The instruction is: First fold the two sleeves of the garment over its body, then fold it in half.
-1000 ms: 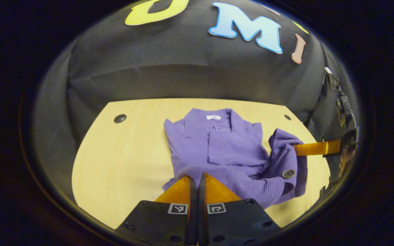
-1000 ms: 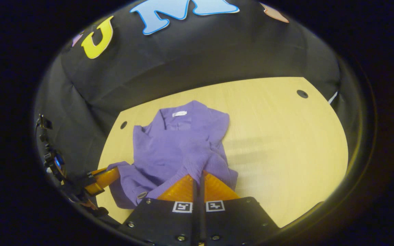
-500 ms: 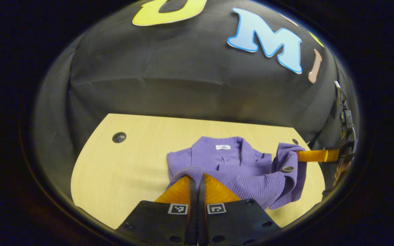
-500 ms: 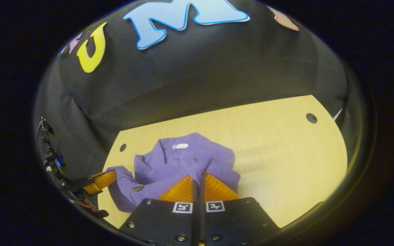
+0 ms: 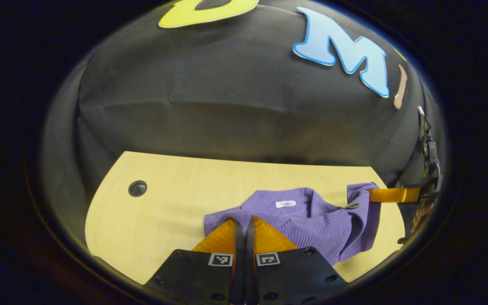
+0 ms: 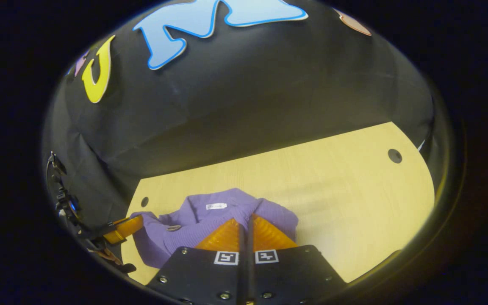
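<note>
A purple knit garment lies on the light wooden table, its ribbed hem lifted and carried over toward the collar and its white neck tag. My left gripper is shut on the hem's left corner. In the right gripper view the same garment bunches in front of my right gripper, which is shut on the hem's other corner. The right gripper's orange fingers show at the far right of the left gripper view. The left gripper's orange fingers show at the left of the right gripper view.
The table has dark round holes near its far corners. Black cloth walls close behind the table. Bare tabletop lies to the left of the garment in the left gripper view and to its right in the right gripper view.
Both grippers have carried the hem forward over the body toward the collar. Less of the garment's front shows now, and the raised fold sits lower and nearer the neck tag.
</note>
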Demonstrator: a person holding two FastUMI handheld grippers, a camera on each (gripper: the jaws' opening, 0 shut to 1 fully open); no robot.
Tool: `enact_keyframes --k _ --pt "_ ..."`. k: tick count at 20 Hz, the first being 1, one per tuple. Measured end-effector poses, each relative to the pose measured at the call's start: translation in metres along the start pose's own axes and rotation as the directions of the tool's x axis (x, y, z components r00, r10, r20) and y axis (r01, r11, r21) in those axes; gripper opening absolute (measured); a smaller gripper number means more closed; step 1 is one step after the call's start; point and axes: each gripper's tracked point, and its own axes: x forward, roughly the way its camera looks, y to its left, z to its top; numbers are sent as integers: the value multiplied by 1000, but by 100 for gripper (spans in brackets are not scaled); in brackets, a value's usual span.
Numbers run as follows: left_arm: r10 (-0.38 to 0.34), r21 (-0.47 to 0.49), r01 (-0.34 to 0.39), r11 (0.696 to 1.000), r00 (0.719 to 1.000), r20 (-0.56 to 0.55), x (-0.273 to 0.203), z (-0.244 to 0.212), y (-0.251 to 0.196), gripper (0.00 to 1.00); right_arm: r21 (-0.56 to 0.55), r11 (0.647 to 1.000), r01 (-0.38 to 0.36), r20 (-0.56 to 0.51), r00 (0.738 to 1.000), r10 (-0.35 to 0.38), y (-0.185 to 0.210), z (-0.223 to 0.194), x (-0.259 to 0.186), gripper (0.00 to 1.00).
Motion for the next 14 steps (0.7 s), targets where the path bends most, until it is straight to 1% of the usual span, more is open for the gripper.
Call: enact_keyframes --k 2,4,7,10,14 --pt "0 -31 0 1000 1000 -1 15 2 5 6 12 1000 7 -5 1000 -7 -4 0 16 0" --pt "0 -40 -1 999 1000 -9 28 -3 9 7 25 1000 13 -14 1000 -13 -9 -2 32 0" --pt "4 -37 -5 999 1000 -21 46 -10 16 5 48 999 19 -27 999 -18 -17 -6 53 0" --pt "26 -28 -27 999 999 -34 63 -17 24 6 72 997 23 -32 999 -21 -22 -6 73 0" --pt "49 -19 -51 999 996 -75 82 -35 31 6 70 997 35 -52 998 -31 -27 -11 79 0"
